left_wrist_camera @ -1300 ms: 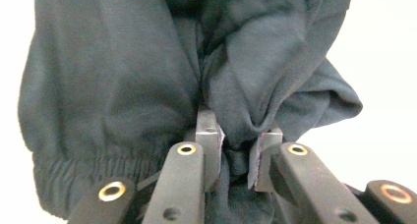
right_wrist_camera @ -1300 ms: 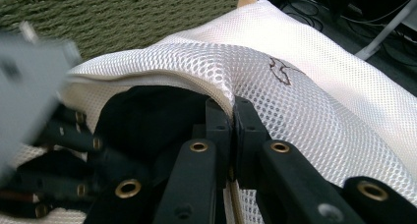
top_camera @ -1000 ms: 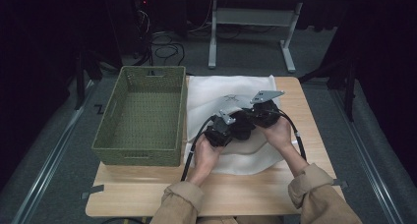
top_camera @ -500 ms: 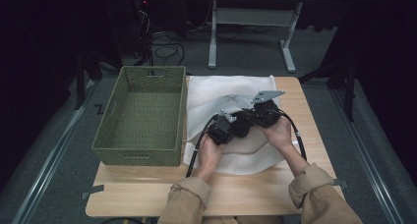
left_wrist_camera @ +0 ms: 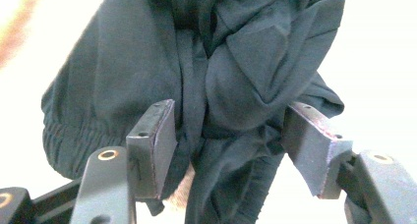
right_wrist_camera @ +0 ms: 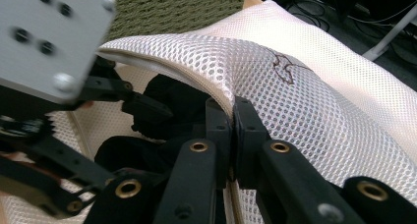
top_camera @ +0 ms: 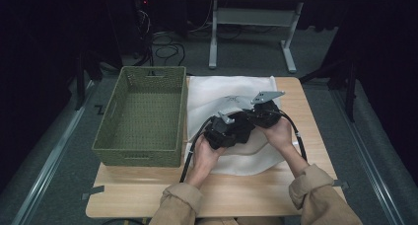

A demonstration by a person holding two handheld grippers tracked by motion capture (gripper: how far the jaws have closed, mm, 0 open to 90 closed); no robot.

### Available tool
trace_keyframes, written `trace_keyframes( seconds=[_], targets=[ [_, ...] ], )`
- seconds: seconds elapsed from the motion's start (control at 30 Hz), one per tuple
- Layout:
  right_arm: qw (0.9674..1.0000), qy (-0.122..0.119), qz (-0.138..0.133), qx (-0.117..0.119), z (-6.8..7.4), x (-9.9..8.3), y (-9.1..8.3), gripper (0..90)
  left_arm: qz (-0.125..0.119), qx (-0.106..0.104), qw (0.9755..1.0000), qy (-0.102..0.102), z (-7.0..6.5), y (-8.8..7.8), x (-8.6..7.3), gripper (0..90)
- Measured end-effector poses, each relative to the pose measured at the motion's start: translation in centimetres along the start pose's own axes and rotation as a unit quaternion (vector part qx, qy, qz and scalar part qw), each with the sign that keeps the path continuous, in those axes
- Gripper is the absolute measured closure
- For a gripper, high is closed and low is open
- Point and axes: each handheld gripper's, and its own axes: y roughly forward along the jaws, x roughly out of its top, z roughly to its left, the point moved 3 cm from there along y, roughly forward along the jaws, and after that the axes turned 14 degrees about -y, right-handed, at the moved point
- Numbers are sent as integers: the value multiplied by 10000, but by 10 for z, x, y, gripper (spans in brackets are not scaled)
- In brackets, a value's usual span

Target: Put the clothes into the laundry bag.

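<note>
Left gripper view: left gripper (left_wrist_camera: 228, 153) jaws have just been opening off the dark garment (left_wrist_camera: 196, 81), now sitting loose between them inside the mesh bag (right_wrist_camera: 305, 101), while right gripper (right_wrist_camera: 232, 135) is clamping bag's rim, so garment's prob deposited, w/ bag beside basket (top_camera: 143, 121).

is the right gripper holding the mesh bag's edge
Yes, in the right gripper view the right gripper has its jaws shut together on the raised edge of the white mesh bag.
</note>
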Motion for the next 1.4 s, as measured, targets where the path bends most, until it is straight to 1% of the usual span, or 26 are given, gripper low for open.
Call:
trace_keyframes(
  seconds=[0.13, 0.23, 0.3, 0.37, 0.43, 0.5, 0.57, 0.6, 0.63, 0.67, 0.7, 0.77, 0.8, 0.83, 0.9, 0.93, 1.0, 1.1, 1.17, 1.27, 1.37, 1.4],
  targets=[
    [10000, -13, 7, 0, 0, 0, 0, 886, 140, 13, 9999, 70, 1, -4, -6, 375],
    [10000, 9, -7, -1, -1, 0, 0, 885, 252, 56, 9996, 100, 4, -4, -12, 416],
    [10000, 9, -8, -4, -1, 0, 0, 886, 338, 48, 9994, 81, 8, -1, -17, 474],
    [10000, 11, -5, -3, -1, 0, 0, 886, 483, 4, 9988, 26, 10, 2, -21, 550],
    [10000, 8, 18, -5, 0, 0, -1, 886, 618, 75, 9981, 29, 11, 7, -24, 629],
    [10000, -3, -11, -24, -1, 0, -1, 886, 838, 138, 9964, 63, 13, 15, -26, 680],
    [10000, 7, -5, -21, -1, 0, -1, 886, 844, 50, 9964, -36, 14, 17, -26, 727],
    [10000, 5, 19, -14, 0, 0, -1, 886, 870, 66, 9962, -47, 13, 18, -24, 754],
    [10000, 5, 18, -13, 0, 0, -1, 886, 847, 107, 9963, -7, 13, 18, -23, 794],
    [10000, 40, 28, 1, 0, 0, -1, 886, 770, 141, 9969, 14, 12, 18, -22, 829],
    [10000, 11, 39, 3, 0, 0, -1, 886, 698, 132, 9975, -7, 12, 18, -20, 860],
    [10000, 1, -8, -3, 0, 1, 0, 886, 443, 109, 9988, -169, 14, 18, -17, 869],
    [10000, 13, -17, 4, 1, 1, 0, 886, 357, 94, 9991, -219, 15, 17, -15, 872],
    [10000, -11, -7, 6, 0, 1, 0, 886, 216, 107, 9993, -272, 14, 17, -11, 872],
    [10000, 17, 26, 32, 0, 1, -1, 886, 14, 145, 9995, -294, 12, 16, -7, 874],
    [10000, 23, 21, 36, 0, 1, -1, 887, -42, 177, 9994, -296, 11, 16, -5, 874],
    [10000, -7, -27, 37, 0, 1, -1, 886, -157, 306, 9990, -283, 9, 20, 0, 873],
    [10000, -18, 17, 57, 1, 1, -1, 887, -182, 365, 9981, -468, 8, 29, 6, 871],
    [10000, -7, 1, 58, 1, 1, -1, 887, -177, 418, 9977, -495, 8, 33, 7, 868],
    [10000, 10, -15, 59, 2, 1, -3, 887, -111, 557, 9970, -532, 12, 40, 5, 864],
    [10000, -15, -31, 66, 1, 0, -3, 887, -104, 562, 9968, -560, 14, 42, 5, 847],
    [10000, -17, 5, 63, 1, 0, -3, 887, -95, 553, 9968, -567, 14, 42, 5, 824]
  ],
)
